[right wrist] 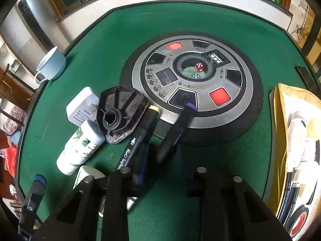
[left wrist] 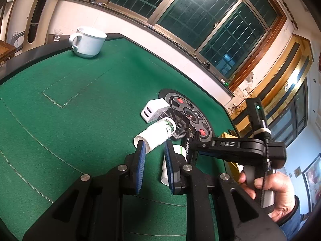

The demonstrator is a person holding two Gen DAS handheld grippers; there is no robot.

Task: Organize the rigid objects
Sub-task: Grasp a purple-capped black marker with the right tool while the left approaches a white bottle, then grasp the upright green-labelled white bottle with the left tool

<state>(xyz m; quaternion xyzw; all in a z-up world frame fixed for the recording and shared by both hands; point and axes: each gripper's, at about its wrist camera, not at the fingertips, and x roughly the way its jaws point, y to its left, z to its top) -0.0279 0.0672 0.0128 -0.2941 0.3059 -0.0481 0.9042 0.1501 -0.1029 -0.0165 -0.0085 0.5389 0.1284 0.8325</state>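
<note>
So the green felt surface (right wrist: 96,46) has a little pile of clutter at the edge of the round dice console (right wrist: 200,80) in the middle: a white charger block (right wrist: 83,105), a black plastic fan-shaped piece (right wrist: 120,114), two white bottles lying down (right wrist: 80,146) and a couple of markers. A white mug (left wrist: 88,41) sits well apart near the far rim, and a yellowish box (right wrist: 284,140) with stuff already in it is off to the right.

The right gripper (right wrist: 160,156) looks to be going for the purple-capped marker (right wrist: 176,130), which lies propped on the console's rim. Its jaws are open fairly wide on either side of the marker's near end, and I can't tell if they're touching it yet. The second marker (right wrist: 136,138), cream cap, lies just left of that.

The left gripper (left wrist: 154,150) hovers over the bottles with jaws open, holding nothing.

My guess: this is the picking-up step for the marker. Next it needs to close squarely on the barrel without nudging the neighbour, then lift it off, probably toward the box.
</note>
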